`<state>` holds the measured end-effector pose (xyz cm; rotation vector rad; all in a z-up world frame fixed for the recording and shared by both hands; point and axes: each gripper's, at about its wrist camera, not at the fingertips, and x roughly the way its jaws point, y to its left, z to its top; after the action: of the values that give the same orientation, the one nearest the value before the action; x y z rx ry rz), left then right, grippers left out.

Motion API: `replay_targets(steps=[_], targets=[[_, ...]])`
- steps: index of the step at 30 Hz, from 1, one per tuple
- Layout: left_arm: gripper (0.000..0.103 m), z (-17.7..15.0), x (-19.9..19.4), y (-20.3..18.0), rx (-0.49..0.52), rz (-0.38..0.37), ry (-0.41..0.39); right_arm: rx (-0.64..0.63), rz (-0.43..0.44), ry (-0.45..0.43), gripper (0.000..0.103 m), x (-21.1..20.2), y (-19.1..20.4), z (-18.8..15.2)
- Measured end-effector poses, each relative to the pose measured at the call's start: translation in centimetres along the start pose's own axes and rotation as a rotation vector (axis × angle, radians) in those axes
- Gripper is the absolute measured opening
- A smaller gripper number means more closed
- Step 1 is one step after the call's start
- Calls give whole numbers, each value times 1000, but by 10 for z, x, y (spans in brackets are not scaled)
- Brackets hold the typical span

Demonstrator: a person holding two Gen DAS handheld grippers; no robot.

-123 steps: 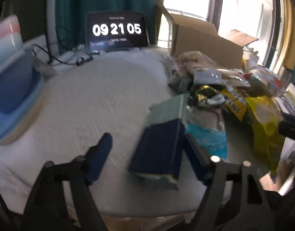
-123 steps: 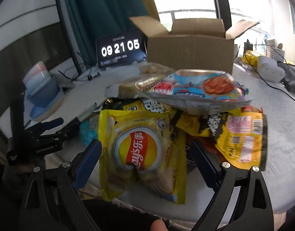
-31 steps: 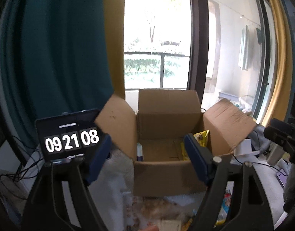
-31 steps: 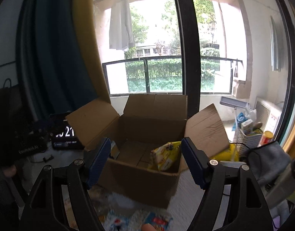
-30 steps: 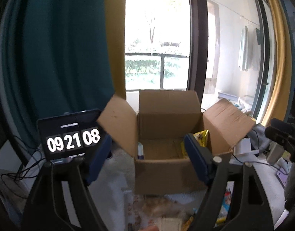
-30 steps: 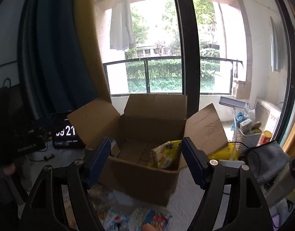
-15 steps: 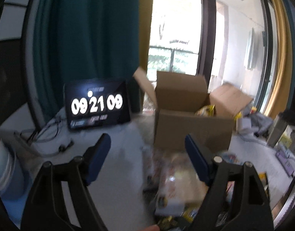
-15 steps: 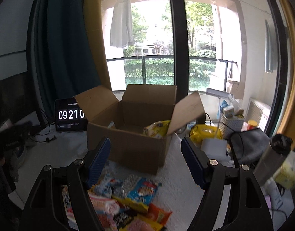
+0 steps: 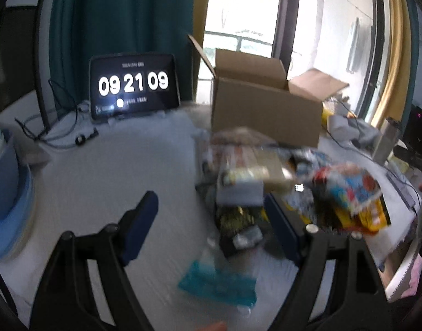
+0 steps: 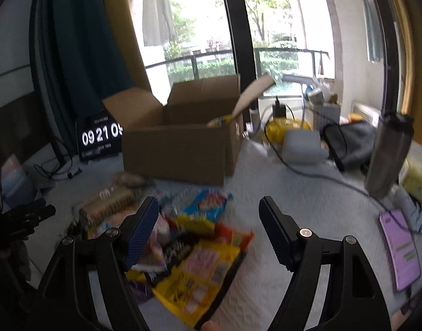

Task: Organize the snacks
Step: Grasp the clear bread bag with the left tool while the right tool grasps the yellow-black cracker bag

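An open cardboard box [image 9: 266, 110] [image 10: 180, 149] stands at the back of the white table, a yellow bag just showing inside it in the right wrist view. In front of it lies a heap of snack packets [image 9: 293, 187] [image 10: 183, 237], blurred by motion. A teal packet [image 9: 219, 284] lies nearest in the left wrist view. My left gripper [image 9: 211, 220] hovers open above the heap's left edge, holding nothing. My right gripper [image 10: 208, 220] is open above the yellow and orange packets [image 10: 200, 270], also empty. The left gripper's tip [image 10: 26, 218] shows at the left edge of the right wrist view.
A tablet clock [image 9: 133, 85] [image 10: 100, 138] stands left of the box with cables beside it. Stacked blue bowls [image 9: 7, 187] sit at the far left. A steel flask [image 10: 387, 151], dark pouch [image 10: 349, 143], white block [image 10: 302, 143] and purple phone [image 10: 401, 248] lie right.
Both grippers have pulled back from the box and sunk toward the snack heap. The box now looks smaller and farther away; the packets have come into view beneath the open, empty jaws.
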<state>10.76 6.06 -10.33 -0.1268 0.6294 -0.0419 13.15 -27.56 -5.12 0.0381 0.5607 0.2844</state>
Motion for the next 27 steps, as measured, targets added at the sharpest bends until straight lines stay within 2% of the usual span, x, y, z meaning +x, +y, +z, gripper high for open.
replay_targets(steps=[5, 9, 14, 15, 16, 17, 18, 19, 22, 27], targets=[[81, -29, 6, -3, 10, -67, 70, 70, -12, 60, 78, 3, -9, -29], [81, -39, 17, -7, 36, -81, 118, 136, -5, 141, 78, 15, -19, -52], [81, -48, 39, -15, 82, -40, 193, 141, 54, 197, 78, 33, -9, -70], [81, -49, 43, -16, 80, -27, 201, 149, 62, 208, 75, 39, -7, -73], [81, -51, 46, -16, 76, -20, 206, 145, 66, 217, 59, 43, -4, -74], [80, -51, 48, -16, 70, -13, 208, 133, 51, 222, 28, 46, -1, -75], [79, -51, 47, -17, 72, -14, 196, 96, -19, 219, 18, 48, 5, -76], [71, -51, 47, -18, 77, -16, 193, 68, -48, 210, 14, 47, 9, -75], [62, -52, 45, -20, 96, -33, 183, -1, -49, 183, 4, 40, 17, -76], [59, -48, 33, -15, 64, -63, 165, -56, -106, 105, 1, 12, 12, -66]])
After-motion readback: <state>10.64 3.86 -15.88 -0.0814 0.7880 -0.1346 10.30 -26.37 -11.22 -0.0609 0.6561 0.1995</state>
